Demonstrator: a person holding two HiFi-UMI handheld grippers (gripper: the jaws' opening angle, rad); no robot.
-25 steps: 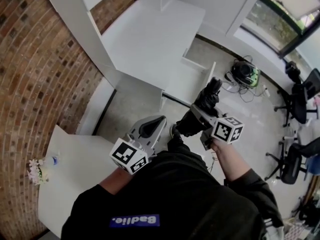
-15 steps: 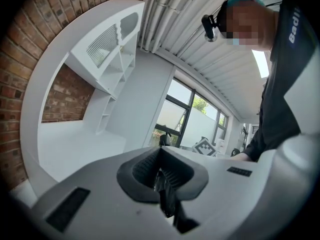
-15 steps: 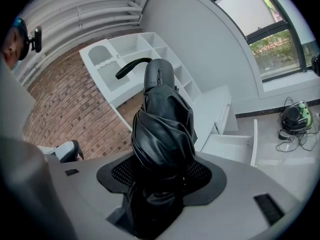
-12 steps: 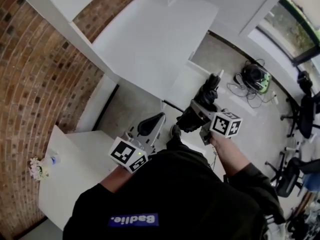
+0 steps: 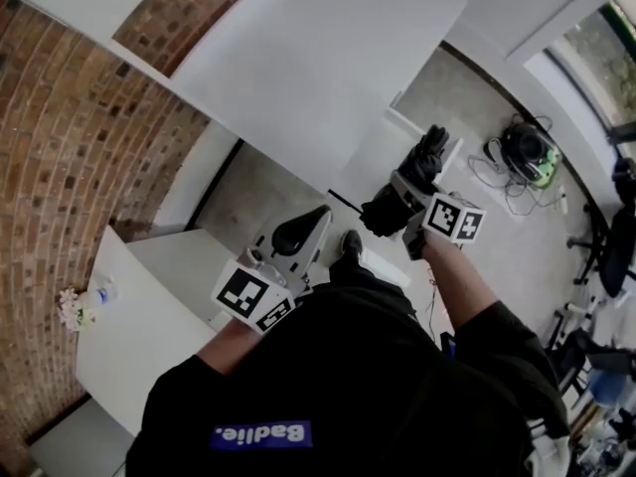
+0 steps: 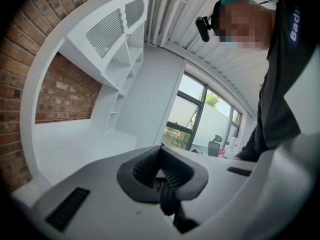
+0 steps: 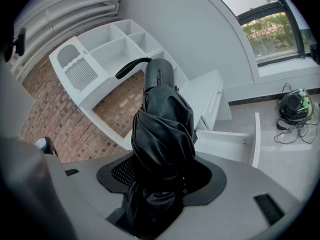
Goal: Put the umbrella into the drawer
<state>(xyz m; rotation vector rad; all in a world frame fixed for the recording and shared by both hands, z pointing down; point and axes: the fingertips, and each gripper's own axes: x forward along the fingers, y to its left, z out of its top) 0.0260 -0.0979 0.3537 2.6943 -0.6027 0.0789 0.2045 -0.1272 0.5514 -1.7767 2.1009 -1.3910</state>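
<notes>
A folded black umbrella (image 5: pixel 422 157) with a curved strap sticks out of my right gripper (image 5: pixel 399 203), which is shut on its lower part. In the right gripper view the umbrella (image 7: pixel 162 119) fills the middle and hides the gripper (image 7: pixel 160 176) pads. It is held just above and in front of the open white drawer (image 5: pixel 373 162), which is pulled out under the desk; the drawer (image 7: pixel 227 143) shows to the right of the umbrella. My left gripper (image 5: pixel 298 233) is held low near my body, its pads (image 6: pixel 172 173) pressed together with nothing between them.
A wide white desk (image 5: pixel 308 58) with shelves runs along a brick wall (image 5: pixel 70 137). A low white table (image 5: pixel 139 316) at left carries small flowers (image 5: pixel 72 311). A dark bag (image 5: pixel 527 152) with cables lies on the floor at right, near office chairs (image 5: pixel 616 237).
The right gripper with the umbrella has moved a little forward and up, closer to the open drawer. The left gripper has barely moved. The head view has shifted.
</notes>
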